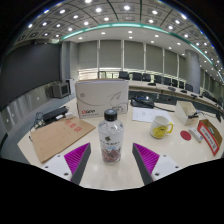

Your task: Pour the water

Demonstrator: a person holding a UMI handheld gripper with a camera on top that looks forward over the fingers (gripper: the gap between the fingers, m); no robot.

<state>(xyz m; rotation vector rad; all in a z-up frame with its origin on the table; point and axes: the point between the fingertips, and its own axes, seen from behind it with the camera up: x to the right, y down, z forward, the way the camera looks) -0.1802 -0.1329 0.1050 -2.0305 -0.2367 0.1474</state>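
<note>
Gripper view looks across a pale tabletop in a large office lit by rows of ceiling spots. From the left, a flat brown cardboard sheet with red print lies at about ten o'clock from the fingers, with a dark device just beyond it. Behind the middle stands a white cardboard box, at twelve o'clock. A clear plastic water bottle with a white cap and a label band stands upright on the table between the two fingers, in front of that box, with a gap visible at either side. To the right, at about two o'clock, sits a yellow mug on white paper, and farther right a red-and-white flat packet near a small red round object. The gripper is level, pointing forward, fingers spread apart, magenta pads facing inward, nothing clamped.
</note>
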